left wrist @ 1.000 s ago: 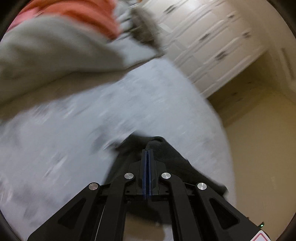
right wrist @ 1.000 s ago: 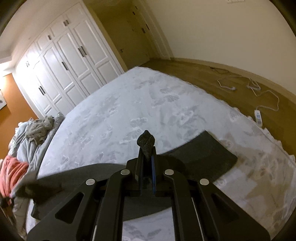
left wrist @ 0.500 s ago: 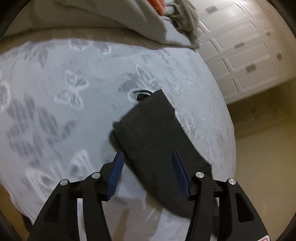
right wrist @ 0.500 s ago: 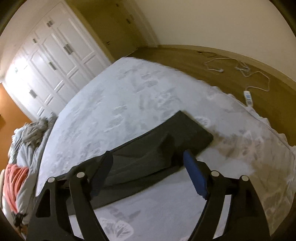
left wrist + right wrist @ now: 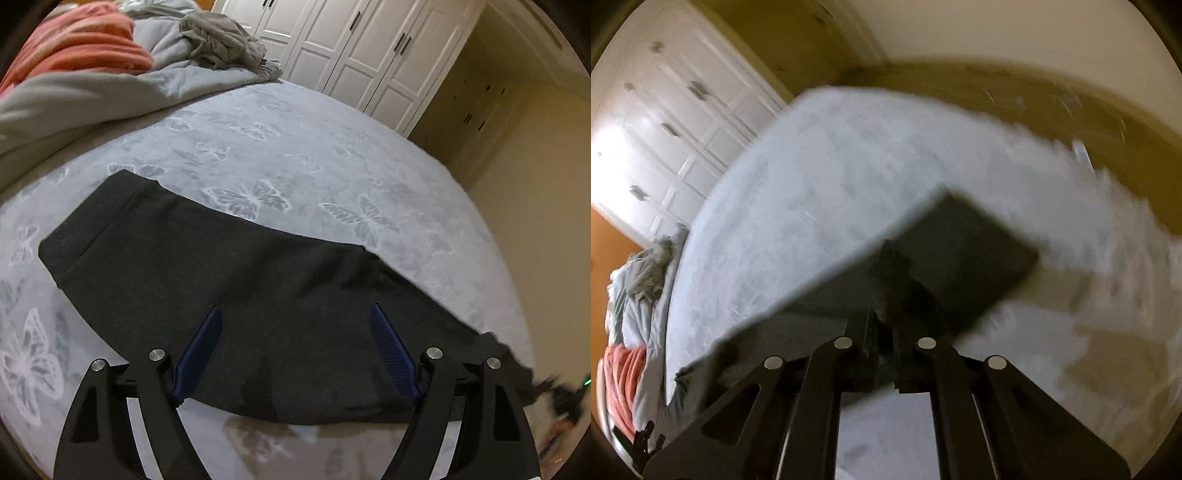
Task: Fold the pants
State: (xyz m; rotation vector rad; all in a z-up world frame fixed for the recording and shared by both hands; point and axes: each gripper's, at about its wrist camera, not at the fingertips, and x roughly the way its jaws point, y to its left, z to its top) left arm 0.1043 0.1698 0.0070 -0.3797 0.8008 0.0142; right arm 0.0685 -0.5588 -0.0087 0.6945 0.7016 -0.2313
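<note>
So the biggest thing here is the bed [image 5: 332,155], covered with a pale grey sheet printed with butterflies, and it stretches out ahead of both grippers. Beyond it, past the far edge, there's a wall of white wardrobe doors [image 5: 354,48]. Off to the far left of the left gripper sits a rumpled grey duvet [image 5: 92,92] with an orange-pink blanket [image 5: 77,48] on top and a crumpled grey garment [image 5: 221,44] next to it.

The black pants [image 5: 240,288] lie flat on the sheet in a long folded strip, running from the waistband end up and left of the left gripper across to its lower right, where the fabric lifts off the bed.

The left gripper [image 5: 295,350] hangs right over the middle of the strip, its jaws opening and already wide. The blue pads [image 5: 199,347] sit above the cloth on either side with nothing pinched between them.

The right gripper [image 5: 884,332] is blurry, but its jaws are pressed together on a bunch of the pants fabric, with the squared-off end of the pants just ahead and right of it.
</note>
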